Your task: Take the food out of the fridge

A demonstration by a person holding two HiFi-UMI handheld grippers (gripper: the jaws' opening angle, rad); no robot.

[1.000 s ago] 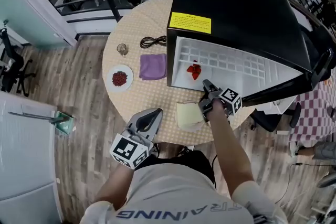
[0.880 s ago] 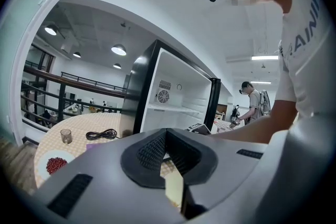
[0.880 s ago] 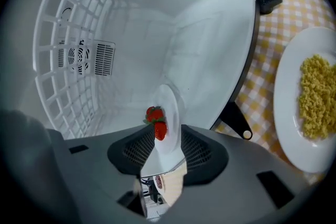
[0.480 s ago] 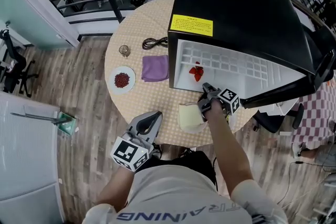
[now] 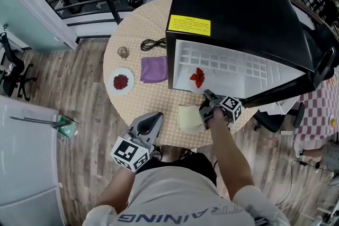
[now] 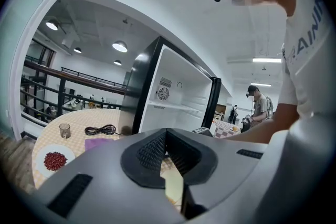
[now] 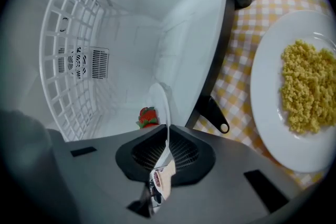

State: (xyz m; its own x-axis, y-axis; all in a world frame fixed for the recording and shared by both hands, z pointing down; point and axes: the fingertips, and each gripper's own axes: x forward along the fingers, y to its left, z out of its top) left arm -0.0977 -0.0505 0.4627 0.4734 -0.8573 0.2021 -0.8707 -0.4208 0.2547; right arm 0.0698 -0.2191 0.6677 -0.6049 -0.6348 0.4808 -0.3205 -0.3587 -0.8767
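Note:
A black fridge [image 5: 238, 13] stands open on the round table [image 5: 137, 98], white inside. In it a small white plate [image 7: 160, 99] carries red food [image 5: 197, 78]. My right gripper [image 5: 207, 99] is at the fridge's opening. Its jaws have just been closing and are shut on that plate's rim, which shows edge-on between the pads, with the red food [image 7: 148, 117] just beyond. Beside it on the table is a white plate [image 7: 261, 97] of yellow grains [image 5: 189, 118]. My left gripper [image 5: 157, 116] hangs at the table's near edge, shut and holding nothing.
On the table's left half lie a purple cloth [image 5: 154, 68], a dish of red beans [image 5: 121, 81], a small glass [image 5: 123, 52] and a coiled black cable [image 5: 153, 43]. The fridge door [image 5: 323, 69] swings out to the right. A railing runs behind the table.
The right gripper's fingers have drawn together at the fridge's opening. The red food sits slightly nearer the open front. The left gripper has kept still.

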